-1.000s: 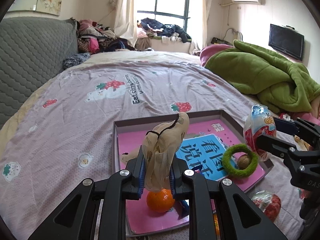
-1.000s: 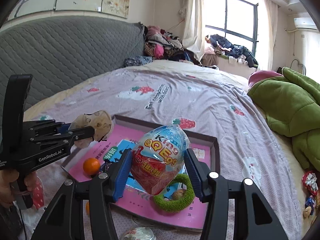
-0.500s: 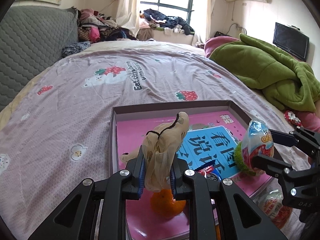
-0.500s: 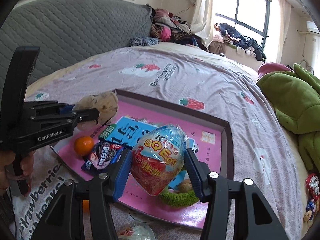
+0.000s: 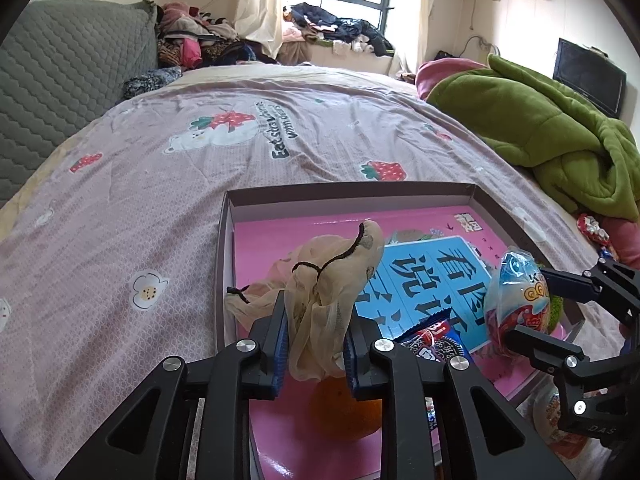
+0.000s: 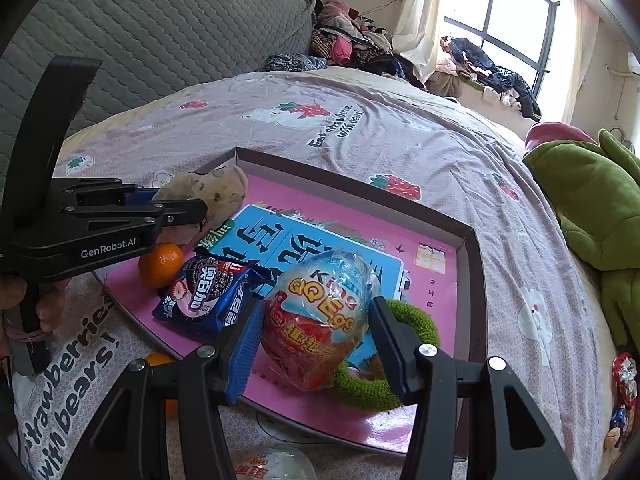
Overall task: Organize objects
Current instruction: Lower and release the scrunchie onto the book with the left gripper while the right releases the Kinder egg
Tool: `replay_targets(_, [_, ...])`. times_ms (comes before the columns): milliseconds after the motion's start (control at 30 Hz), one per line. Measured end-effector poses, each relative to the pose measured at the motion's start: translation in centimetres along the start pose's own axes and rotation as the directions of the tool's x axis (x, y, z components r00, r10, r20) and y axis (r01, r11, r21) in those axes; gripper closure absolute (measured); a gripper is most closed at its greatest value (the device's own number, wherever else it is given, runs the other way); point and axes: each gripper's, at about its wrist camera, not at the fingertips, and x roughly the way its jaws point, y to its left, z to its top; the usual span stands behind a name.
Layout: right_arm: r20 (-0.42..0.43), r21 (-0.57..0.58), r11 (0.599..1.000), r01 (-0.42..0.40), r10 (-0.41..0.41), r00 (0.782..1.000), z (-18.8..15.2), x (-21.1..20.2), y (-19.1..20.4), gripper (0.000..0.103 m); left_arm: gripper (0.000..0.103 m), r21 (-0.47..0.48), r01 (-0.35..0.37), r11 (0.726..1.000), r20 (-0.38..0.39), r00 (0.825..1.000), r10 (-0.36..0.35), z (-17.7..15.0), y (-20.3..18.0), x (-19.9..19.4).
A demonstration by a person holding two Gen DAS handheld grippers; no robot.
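A shallow pink-lined tray (image 5: 348,190) (image 6: 472,280) lies on the bed. It holds a blue booklet (image 5: 432,276), an orange (image 6: 160,264), an Oreo pack (image 6: 208,296) and a green fuzzy ring (image 6: 420,328). My left gripper (image 5: 316,320) (image 6: 188,208) hovers over the tray's near left corner. Its jaws are opening, with a beige mesh bag (image 5: 332,280) (image 6: 212,188) between the pads and still touching them. My right gripper (image 6: 314,332) is shut on a foil-wrapped toy egg (image 6: 320,312) (image 5: 518,300), low over the ring at the tray's near right.
A green blanket (image 5: 540,132) is heaped at the right. A grey quilted headboard (image 5: 60,80) rises on the left. Another wrapped egg (image 6: 272,464) and a second orange (image 6: 158,360) lie on the sheet in front of the tray. Small wrapped items (image 6: 624,372) sit at the far right.
Both grippers have come down toward the tray with their loads, so the tray fills more of each view. The Oreo pack has come into view.
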Motion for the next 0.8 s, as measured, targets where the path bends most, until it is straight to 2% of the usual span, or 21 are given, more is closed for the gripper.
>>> replay_targets(233, [0.013, -0.048, 0.999, 0.023, -0.022, 1.000, 0.0, -0.1, 0.9, 0.049, 0.077, 0.015, -0.007, 1.000, -0.017, 1.000, 0.008, -0.2, -0.3, 0.4])
replay_targets(533, [-0.030, -0.071, 0.997, -0.002, 0.000, 1.000, -0.3, 0.8, 1.5, 0.049, 0.077, 0.044, -0.010, 0.999, -0.036, 0.999, 0.012, -0.5, -1.0, 0.7])
replay_targets(800, [-0.039, -0.063, 0.998, 0.025, -0.028, 0.999, -0.3, 0.9, 1.4, 0.049, 0.069, 0.032, -0.011, 0.999, -0.048, 0.999, 0.013, -0.5, -0.8, 0.6])
